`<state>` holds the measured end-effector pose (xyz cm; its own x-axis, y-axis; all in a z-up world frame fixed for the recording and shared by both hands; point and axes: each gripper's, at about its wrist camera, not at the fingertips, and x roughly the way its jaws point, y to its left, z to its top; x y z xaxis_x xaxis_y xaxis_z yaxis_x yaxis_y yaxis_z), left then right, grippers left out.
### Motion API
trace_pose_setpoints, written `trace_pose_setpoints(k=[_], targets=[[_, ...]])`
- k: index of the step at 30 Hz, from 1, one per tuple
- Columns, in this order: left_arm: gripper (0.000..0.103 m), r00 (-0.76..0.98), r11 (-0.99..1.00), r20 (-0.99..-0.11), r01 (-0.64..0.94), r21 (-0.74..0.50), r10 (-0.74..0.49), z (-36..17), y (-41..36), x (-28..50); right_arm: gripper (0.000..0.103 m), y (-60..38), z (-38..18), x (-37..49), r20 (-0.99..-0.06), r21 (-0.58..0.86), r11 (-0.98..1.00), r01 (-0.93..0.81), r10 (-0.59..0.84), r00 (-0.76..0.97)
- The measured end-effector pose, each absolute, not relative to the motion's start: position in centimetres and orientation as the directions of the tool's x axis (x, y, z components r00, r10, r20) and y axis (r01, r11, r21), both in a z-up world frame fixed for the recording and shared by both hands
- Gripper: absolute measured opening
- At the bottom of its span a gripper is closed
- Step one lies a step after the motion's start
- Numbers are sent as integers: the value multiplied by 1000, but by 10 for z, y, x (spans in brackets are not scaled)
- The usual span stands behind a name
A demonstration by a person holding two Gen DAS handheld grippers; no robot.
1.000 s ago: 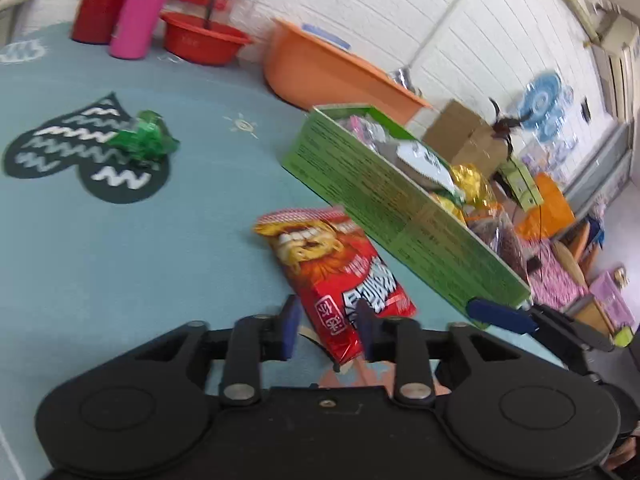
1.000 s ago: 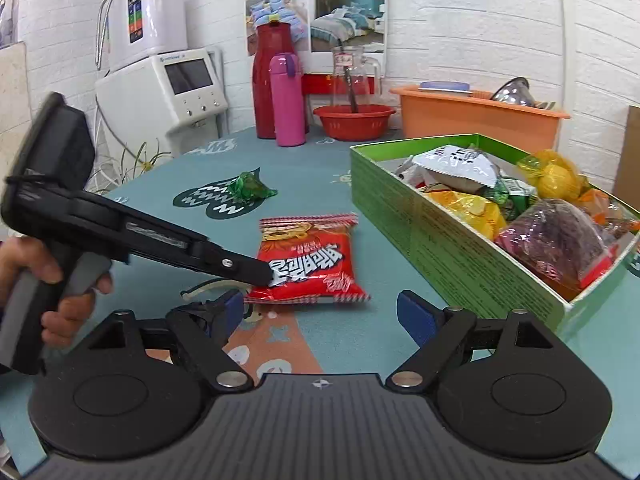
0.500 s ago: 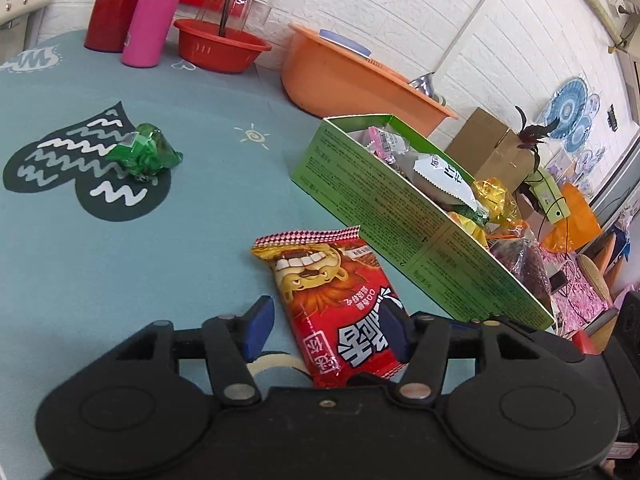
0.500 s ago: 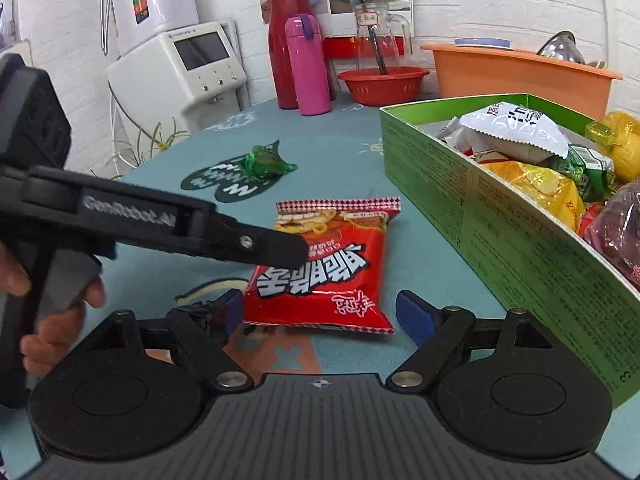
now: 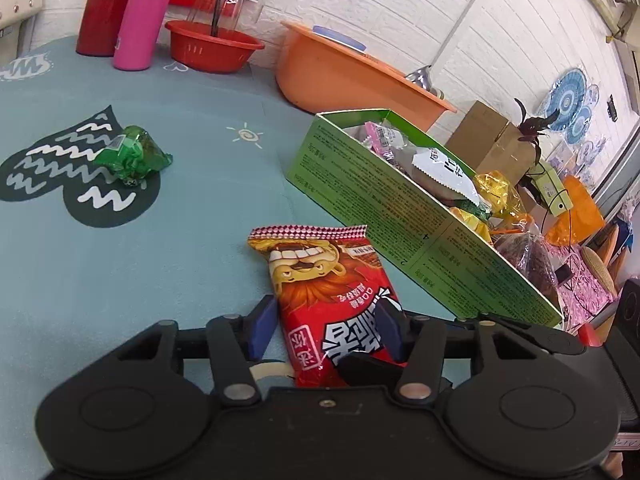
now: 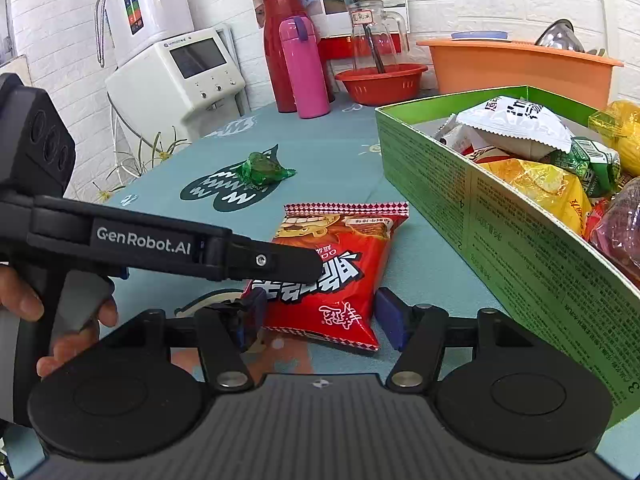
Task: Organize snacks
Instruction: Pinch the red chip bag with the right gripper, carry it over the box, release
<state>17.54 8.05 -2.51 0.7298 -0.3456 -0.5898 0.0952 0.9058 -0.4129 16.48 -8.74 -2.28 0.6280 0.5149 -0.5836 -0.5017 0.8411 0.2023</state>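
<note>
Box (image 6: 520, 232), right of frame, already holds many snacks. Left on the table: red packet (image 5: 332, 300) at centre and green candy (image 5: 132, 156) at upper left. Left gripper (image 5: 324, 332) and right gripper (image 6: 320, 316) both spread wide astride the packet, neither clamped.

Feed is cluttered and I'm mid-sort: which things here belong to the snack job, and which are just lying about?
Job:
red snack packet
green wrapped snack
green box of snacks
left hand-held gripper
right hand-held gripper

Lying about:
red flask
pink bottle
red basin
orange tub
white appliance
</note>
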Motion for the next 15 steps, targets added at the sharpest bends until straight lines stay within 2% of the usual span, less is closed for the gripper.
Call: trace_pose_setpoints(k=[3,4,7,10,15], targets=[[54,732,911,-589,107,-397,-342,-25,75,175,93,-85,-23,165,-583,192,850,-491,501,640],[52,734,913,-588,106,-393,-338,-25,74,174,86,-84,-23,165,-587,178,857,-484,487,647],[51,744,917,-580,110,-383,-332,-19,71,166,75,-84,-20,162,-594,170,871,-461,464,657],[51,769,910,-538,133,-393,-345,-4,70,157,74,-84,-9,151,-570,127,873,-471,453,686],[51,820,902,-439,200,-381,-368,36,65,155,73,-89,23,138,-461,49,882,-468,436,773]])
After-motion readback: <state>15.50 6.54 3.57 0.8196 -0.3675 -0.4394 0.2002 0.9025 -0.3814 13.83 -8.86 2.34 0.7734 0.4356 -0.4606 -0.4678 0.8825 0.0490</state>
